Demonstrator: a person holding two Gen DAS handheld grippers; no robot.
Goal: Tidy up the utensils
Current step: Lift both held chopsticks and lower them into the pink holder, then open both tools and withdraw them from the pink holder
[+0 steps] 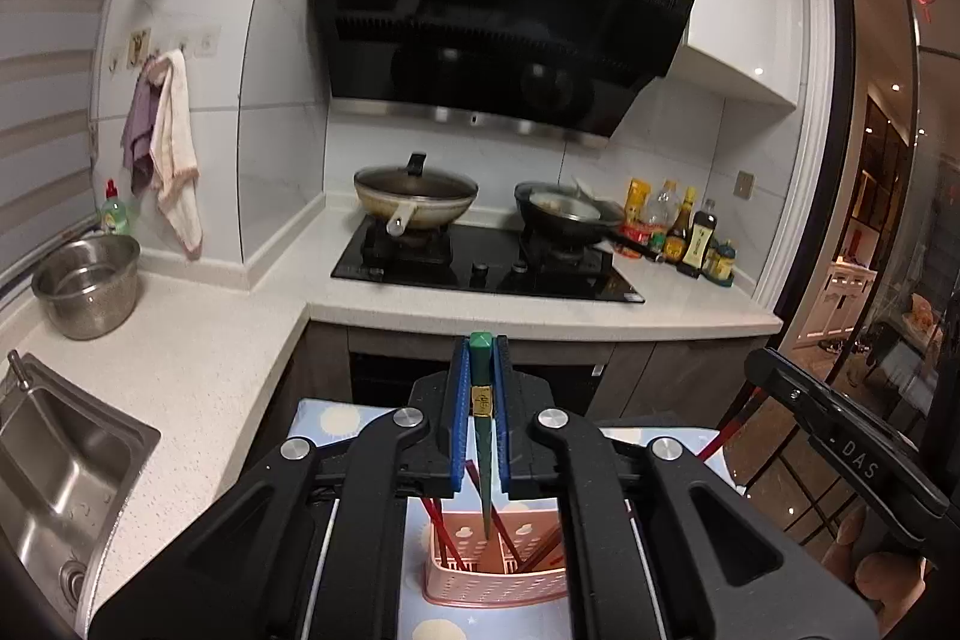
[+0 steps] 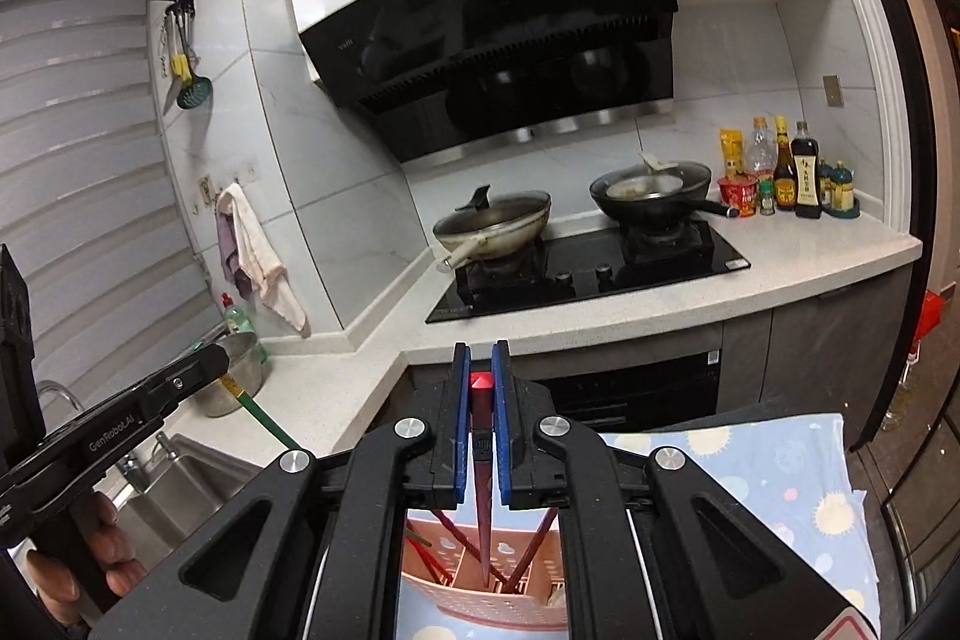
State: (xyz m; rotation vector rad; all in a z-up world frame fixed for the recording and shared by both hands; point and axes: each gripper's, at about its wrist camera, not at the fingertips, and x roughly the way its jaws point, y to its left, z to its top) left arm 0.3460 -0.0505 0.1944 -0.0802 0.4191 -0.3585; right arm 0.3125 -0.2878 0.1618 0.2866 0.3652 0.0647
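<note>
1. The left gripper (image 1: 480, 370) is clenched on a green chopstick (image 1: 483, 436), its blue pads pressing the stick from both sides; the square green end pokes out just past the pad tips, and a gold band shows on the shaft between the pads
2. The green chopstick runs back down between the pads, and its thin end hangs over the pink basket (image 1: 456, 580) below the gripper
3. The right gripper (image 2: 481, 370) is clenched on a red chopstick (image 2: 482, 436), with the bright red end sitting between the blue pads near their tips
4. The red chopstick tapers downward, and its point reaches into the pink basket (image 2: 432, 598), which has inner dividers
5. More red chopsticks (image 1: 447, 538) lean inside the basket at slanted angles, touching its walls
6. The basket stands on a blue cloth (image 2: 780, 490) printed with pale sun shapes, set in front of the white counter (image 1: 540, 310)
7. In the right wrist view the left gripper appears at the left edge, held by a hand (image 2: 102, 568), with the green stick slanting down from it
8. Behind, on the hob (image 1: 486, 268), stand a lidded wok (image 1: 414, 196) and a dark pan (image 1: 564, 214); bottles (image 1: 690, 232) stand to the right, and a steel pot (image 1: 87, 286) and a sink (image 1: 54, 460) are on the left
</note>
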